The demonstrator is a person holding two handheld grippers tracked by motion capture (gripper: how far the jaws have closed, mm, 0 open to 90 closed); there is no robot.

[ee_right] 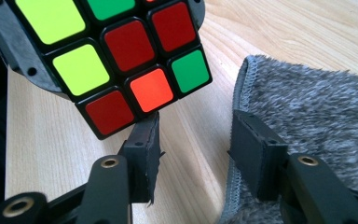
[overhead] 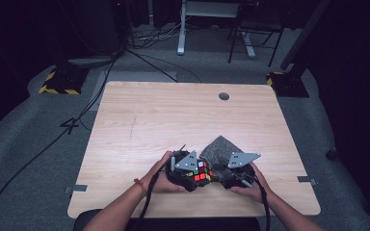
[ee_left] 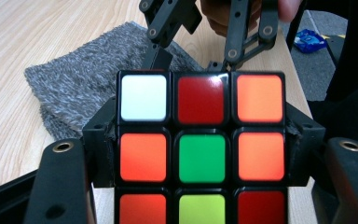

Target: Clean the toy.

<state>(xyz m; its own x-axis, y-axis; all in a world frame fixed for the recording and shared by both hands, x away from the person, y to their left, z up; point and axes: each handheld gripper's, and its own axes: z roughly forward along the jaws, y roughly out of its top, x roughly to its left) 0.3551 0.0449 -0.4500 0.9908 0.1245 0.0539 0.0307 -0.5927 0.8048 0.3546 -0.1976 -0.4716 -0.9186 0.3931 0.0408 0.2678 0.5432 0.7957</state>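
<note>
Left tongs [ee_left: 200,154] clamping cube [ee_left: 200,149], right tongs [ee_right: 196,154] agape

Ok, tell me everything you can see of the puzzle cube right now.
The puzzle cube is a scrambled three-by-three with a black plastic frame and glossy stickers: white, red, orange, green and yellow-green show. It sits clamped between the left gripper's padded jaws, held off the wooden table near its front edge. The right gripper is open just below one corner, one jaw almost touching it. A grey fuzzy cloth lies beside it.
</note>
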